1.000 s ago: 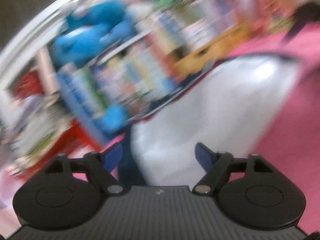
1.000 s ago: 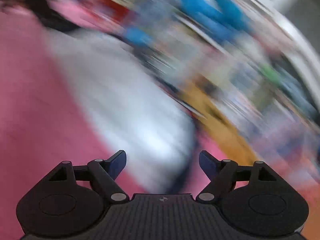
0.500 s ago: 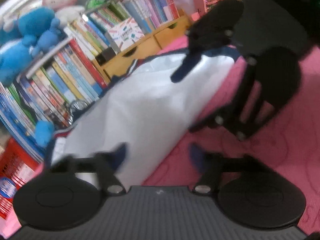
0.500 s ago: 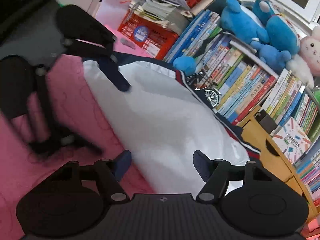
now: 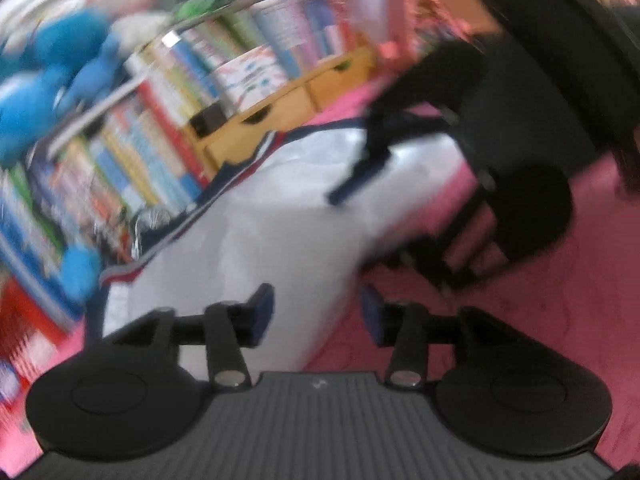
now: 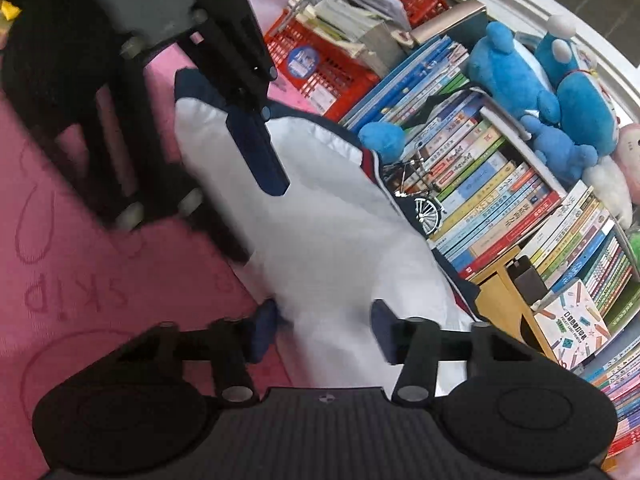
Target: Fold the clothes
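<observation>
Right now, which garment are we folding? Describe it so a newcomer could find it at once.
Start at the pink mat in front of the crowded bookshelf. Lying on it, along the foot of the books, is a white garment. It is the only cloth there, and its navy edge with red and white stripes sets it apart from the blue plush toys above.

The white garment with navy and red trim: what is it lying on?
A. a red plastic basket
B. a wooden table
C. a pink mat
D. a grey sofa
C: the white garment with navy and red trim is spread on the pink mat, beside the books.
</observation>
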Demonstrator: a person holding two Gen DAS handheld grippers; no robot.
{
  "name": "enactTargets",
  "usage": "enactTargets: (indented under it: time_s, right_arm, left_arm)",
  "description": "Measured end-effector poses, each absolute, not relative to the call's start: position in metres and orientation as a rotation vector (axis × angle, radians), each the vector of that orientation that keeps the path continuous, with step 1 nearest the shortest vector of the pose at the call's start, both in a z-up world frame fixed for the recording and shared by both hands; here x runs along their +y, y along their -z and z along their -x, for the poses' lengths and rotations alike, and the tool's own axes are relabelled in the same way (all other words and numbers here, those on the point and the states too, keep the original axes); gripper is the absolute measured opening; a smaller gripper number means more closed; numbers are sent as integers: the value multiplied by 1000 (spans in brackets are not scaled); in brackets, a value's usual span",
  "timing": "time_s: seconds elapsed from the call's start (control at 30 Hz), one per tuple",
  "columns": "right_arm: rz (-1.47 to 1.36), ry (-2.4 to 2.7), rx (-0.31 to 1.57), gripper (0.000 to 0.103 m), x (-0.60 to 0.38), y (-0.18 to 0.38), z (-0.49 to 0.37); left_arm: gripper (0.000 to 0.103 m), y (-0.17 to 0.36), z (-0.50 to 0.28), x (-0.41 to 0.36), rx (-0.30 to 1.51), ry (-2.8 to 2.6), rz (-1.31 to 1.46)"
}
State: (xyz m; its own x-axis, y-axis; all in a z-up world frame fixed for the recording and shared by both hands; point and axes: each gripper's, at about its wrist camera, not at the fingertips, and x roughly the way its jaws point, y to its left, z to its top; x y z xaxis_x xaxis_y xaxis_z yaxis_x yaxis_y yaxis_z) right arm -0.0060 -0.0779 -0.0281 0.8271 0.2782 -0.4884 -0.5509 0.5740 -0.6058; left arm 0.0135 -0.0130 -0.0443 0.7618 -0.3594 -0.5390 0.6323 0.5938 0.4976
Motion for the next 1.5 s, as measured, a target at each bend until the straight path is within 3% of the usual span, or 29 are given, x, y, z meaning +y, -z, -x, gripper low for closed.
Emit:
enactTargets:
  time_s: [0.1, 0.2, 0.43, 0.5, 0.6, 0.7, 0.77, 0.83, 0.9, 1.1, 1.33, 1.5]
  right_arm:
    - [757, -490, 353, 44, -84, 16, 1]
    - [751, -493, 352, 44, -87, 13, 2]
    - [974, -477, 275, 48, -65, 36, 4]
    - [1047, -460, 239, 48, -56, 44, 0]
    - [1155, -434, 183, 34, -41, 58, -8]
    - [1225, -424, 145, 30, -32, 64, -14]
    - [1262, -434, 144, 20, -34, 67, -15]
    - [1332, -432, 147, 11, -42, 75, -16]
    - [1391, -416, 176, 10, -60, 83, -21]
    - [1292, -254, 365, 7, -141, 84, -39]
    - [1280, -184, 266, 7, -152, 50, -11]
    - [1187, -196, 226, 8, -160, 18, 32]
  left_arm:
    - [53, 64, -13, -27, 341, 539, -871]
    - [35, 68, -25, -27, 314, 457, -880]
    - [20, 48, -40, -18, 334, 470, -786]
    - [20, 44, -41, -17, 341, 486, -786]
    - [23, 57, -39, -21, 310, 487, -924]
    - [23, 80, -36, -25, 230, 448, -1140]
    - [13, 93, -42, -21, 236, 399, -1251]
    - [11, 105, -49, -2, 261, 362, -1340]
    - [6, 113, -55, 17, 288, 326, -1398]
    - [5, 114, -61, 45, 325, 240, -1382]
    - [5, 39, -17, 57, 139, 136, -1161]
    - [5, 20, 51, 59, 108, 209, -1146]
